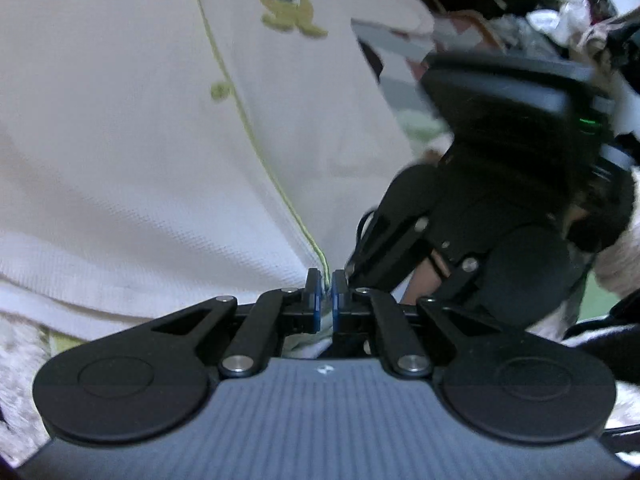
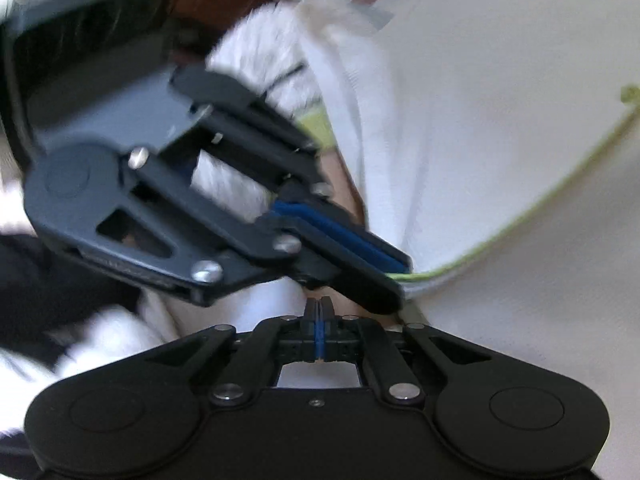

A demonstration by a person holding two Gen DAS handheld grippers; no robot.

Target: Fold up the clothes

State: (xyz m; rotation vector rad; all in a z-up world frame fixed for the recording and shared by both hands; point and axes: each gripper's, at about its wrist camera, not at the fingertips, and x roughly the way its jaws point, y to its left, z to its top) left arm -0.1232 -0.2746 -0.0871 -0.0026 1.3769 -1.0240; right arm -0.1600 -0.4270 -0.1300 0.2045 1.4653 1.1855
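Observation:
A cream knit garment with lime-green piping and an embroidered green monster fills most of the left wrist view. My left gripper is shut on its green-trimmed edge. My right gripper comes in from the right, its tips right beside the left one's. In the right wrist view the same garment spreads on the right, with the left gripper clamped on the piping. The right gripper is shut just below it, blue pads together with no cloth visible between them.
A jumbled pile of clothes lies at the far right. A grey-and-pink striped cloth shows beyond the garment. Fluffy white fabric lies under the left gripper, and a pale fuzzy blanket sits at the lower left.

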